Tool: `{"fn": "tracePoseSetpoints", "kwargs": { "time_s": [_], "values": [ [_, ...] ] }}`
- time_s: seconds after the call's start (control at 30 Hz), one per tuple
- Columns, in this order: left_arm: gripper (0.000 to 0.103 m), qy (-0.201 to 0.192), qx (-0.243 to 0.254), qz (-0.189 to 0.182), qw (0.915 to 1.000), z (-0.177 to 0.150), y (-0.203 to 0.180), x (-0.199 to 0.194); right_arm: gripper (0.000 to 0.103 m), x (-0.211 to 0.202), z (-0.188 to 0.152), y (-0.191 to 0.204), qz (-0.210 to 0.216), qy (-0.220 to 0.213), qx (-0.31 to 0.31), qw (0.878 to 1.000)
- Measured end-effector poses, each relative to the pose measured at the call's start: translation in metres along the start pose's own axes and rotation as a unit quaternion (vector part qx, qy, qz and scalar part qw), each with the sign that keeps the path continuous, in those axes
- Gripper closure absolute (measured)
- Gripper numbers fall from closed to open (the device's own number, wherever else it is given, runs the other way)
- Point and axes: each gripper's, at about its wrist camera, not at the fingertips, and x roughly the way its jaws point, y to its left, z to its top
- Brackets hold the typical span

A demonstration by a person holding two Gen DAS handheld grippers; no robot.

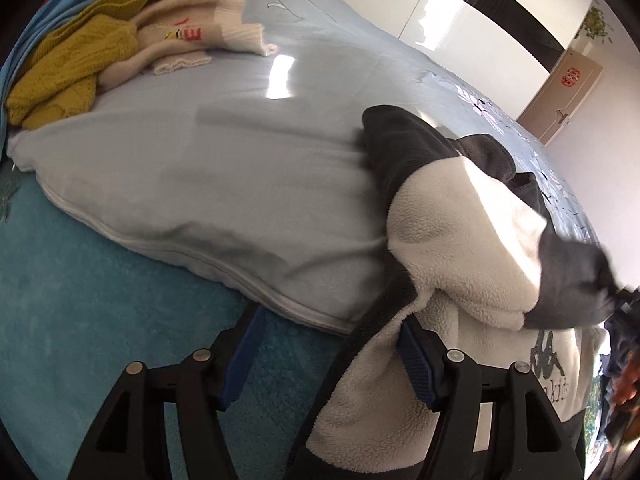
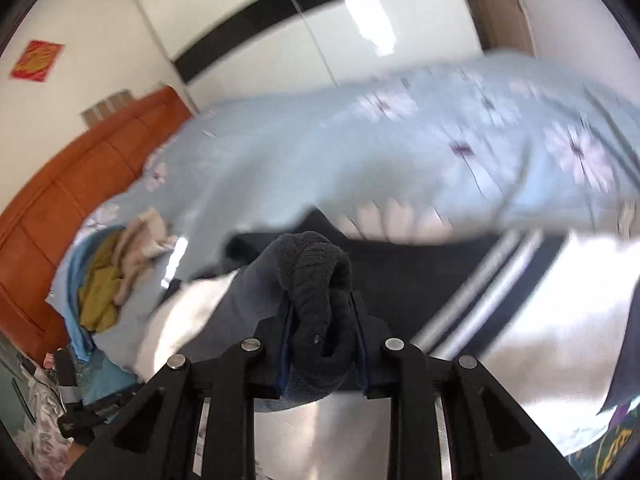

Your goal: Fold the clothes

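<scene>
A white and dark grey fleece garment lies bunched at the near edge of the bed, partly hanging down. My left gripper is open; the garment's white hem drapes over its right finger, the left finger is bare. My right gripper is shut on a dark grey cuff of the garment, held above the bed; the rest of the garment stretches below, blurred.
A light blue floral duvet covers the bed. A pile with a mustard knit and a cream sweater sits at its far left. An orange headboard, white wardrobe and door stand behind.
</scene>
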Motion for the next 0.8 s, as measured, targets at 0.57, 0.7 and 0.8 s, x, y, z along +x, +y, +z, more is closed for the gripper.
{"fn": "tracePoseSetpoints", "kwargs": {
  "time_s": [0.57, 0.7, 0.8],
  "values": [
    [0.034, -0.039, -0.048, -0.02, 0.9979, -0.022, 0.024, -0.045, 0.053, -0.093, -0.054, -0.055, -0.036, -0.108, 0.02, 0.993],
    [0.034, -0.085, -0.082, -0.036, 0.9924, -0.032, 0.038, -0.077, 0.053, -0.141, -0.08, -0.114, -0.173, -0.154, 0.1, 0.968],
    [0.034, -0.101, -0.082, -0.038, 0.9909, -0.036, 0.037, -0.092, 0.053, -0.163, -0.091, -0.152, -0.264, -0.171, 0.145, 0.938]
  ]
}}
